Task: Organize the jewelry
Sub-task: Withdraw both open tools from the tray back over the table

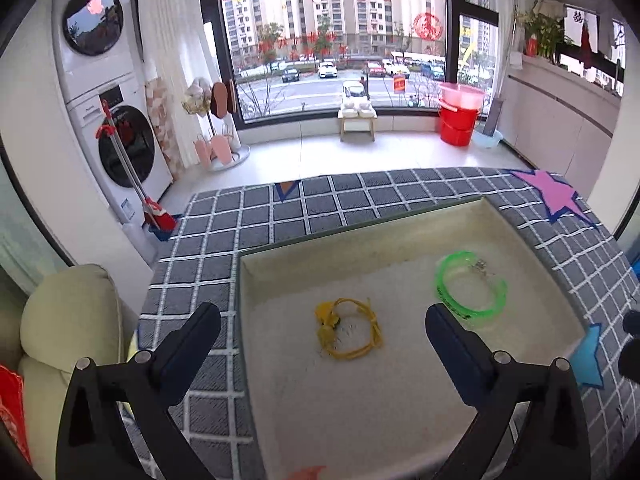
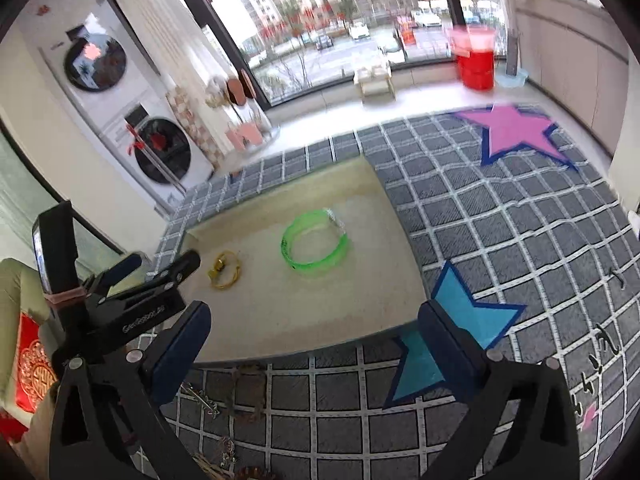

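**Both grippers spread over tray, nothing held**

Left gripper (image 1: 322,322): jaws wide apart, empty, above the shallow cream tray (image 1: 360,232). Yellow cord bracelet (image 1: 350,334) lies on the tray floor between the fingers. Green bangle (image 1: 470,290) lies to its right, apart from it.

Right gripper (image 2: 314,328): jaws wide apart, empty, at the tray's near edge. Brownish jewelry pieces (image 2: 244,392) lie on the checked mat (image 2: 500,240) outside the tray.

Worktop (image 2: 500,240) with grey checked cloth; on it a beige tray (image 2: 384,188), pink star (image 2: 516,130), blue star (image 2: 460,320), loose jewelry pieces (image 2: 244,392) at near edge.
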A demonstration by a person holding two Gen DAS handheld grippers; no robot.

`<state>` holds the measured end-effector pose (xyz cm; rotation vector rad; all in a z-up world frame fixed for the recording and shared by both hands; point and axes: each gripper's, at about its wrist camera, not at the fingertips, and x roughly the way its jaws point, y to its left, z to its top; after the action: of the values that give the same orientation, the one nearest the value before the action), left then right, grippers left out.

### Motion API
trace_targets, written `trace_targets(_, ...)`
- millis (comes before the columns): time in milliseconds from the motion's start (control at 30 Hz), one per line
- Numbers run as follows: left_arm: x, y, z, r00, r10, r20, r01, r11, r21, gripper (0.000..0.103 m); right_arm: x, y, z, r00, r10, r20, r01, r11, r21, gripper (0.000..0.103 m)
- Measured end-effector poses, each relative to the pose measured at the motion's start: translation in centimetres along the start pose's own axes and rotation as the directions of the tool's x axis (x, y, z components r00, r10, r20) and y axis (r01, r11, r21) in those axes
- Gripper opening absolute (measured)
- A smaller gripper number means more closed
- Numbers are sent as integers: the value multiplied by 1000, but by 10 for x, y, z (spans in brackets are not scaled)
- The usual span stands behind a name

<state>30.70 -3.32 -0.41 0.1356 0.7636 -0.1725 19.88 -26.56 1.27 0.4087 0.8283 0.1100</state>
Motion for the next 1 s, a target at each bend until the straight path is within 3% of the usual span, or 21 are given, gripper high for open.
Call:
trace_targets(133,-26,7,-14,999,-39,-3,39,999,-17,103,-18,1,-12,999,22,36,-22,1000,11,103)
trace_targets(200,-39,8,-23,997,-77,-15,77,997,-15,103,-22,2,-18,1000,23,15,-23,1000,16,103)
trace_targets(433,-82,3,-68,994,-104,-23,104,994,10,103,-37,4,-49,997,-36,-65,36,999,2,103)
trace_targets(700,-112,10,-117,995,-90,-37,90,996,12,103,-50,3,-87,990,-58,-126,58,998,-6,103)
trace_targets(1000,-121,26,-145,995,-78,-66,76,996,-34,103,-66,2,-120,984,-88,-154,88,996,-10,103)
